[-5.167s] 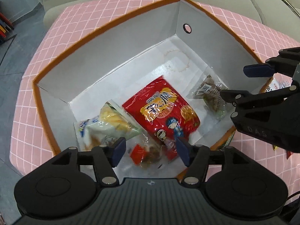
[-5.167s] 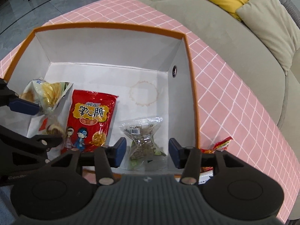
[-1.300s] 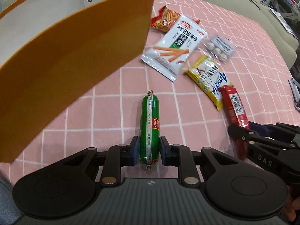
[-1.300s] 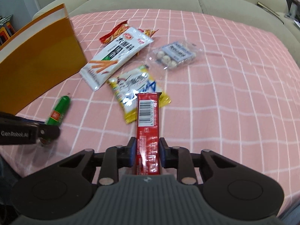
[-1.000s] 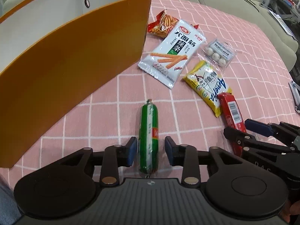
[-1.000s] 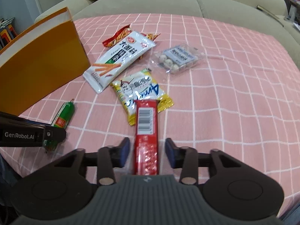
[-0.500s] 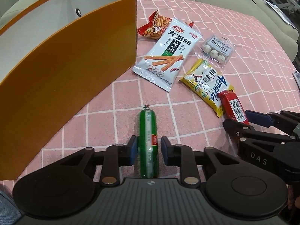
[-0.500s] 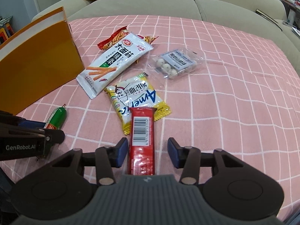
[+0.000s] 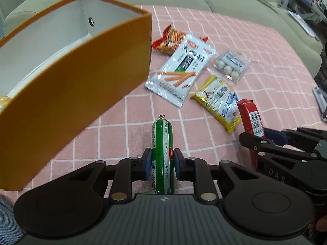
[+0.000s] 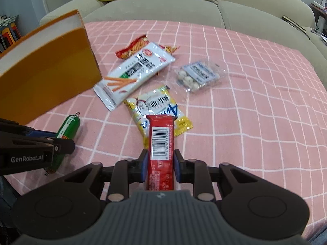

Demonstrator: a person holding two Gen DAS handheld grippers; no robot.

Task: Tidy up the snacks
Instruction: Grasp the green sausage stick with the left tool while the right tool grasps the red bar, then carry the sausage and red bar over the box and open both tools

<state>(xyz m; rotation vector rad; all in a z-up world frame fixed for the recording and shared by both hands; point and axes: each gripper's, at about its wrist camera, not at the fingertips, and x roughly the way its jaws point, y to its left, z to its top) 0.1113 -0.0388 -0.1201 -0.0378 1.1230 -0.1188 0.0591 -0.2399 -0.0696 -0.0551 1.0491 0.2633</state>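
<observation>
My left gripper (image 9: 162, 161) is shut on a green sausage stick (image 9: 162, 138), which points forward between the blue pads just above the pink checked cloth. In the right wrist view my right gripper (image 10: 160, 163) has its jaws closing on a red snack bar (image 10: 161, 136) with a barcode; the pads touch both its sides. The bar's far end lies over a yellow packet (image 10: 155, 102). To the left stands the orange box (image 9: 81, 81) with white inner walls. Each gripper shows in the other's view: the right gripper (image 9: 254, 135) and the left gripper (image 10: 59, 140).
On the cloth (image 10: 245, 112) beyond the grippers lie a white packet with orange sticks (image 9: 181, 69), a red-orange bag (image 9: 167, 40) partly under it and a clear bag of pale balls (image 9: 231, 65). A beige sofa (image 10: 163, 6) runs along the far side.
Both pairs of jaws have come in: the left onto the green sausage stick, the right onto the red bar. The snacks on the cloth lie where they were.
</observation>
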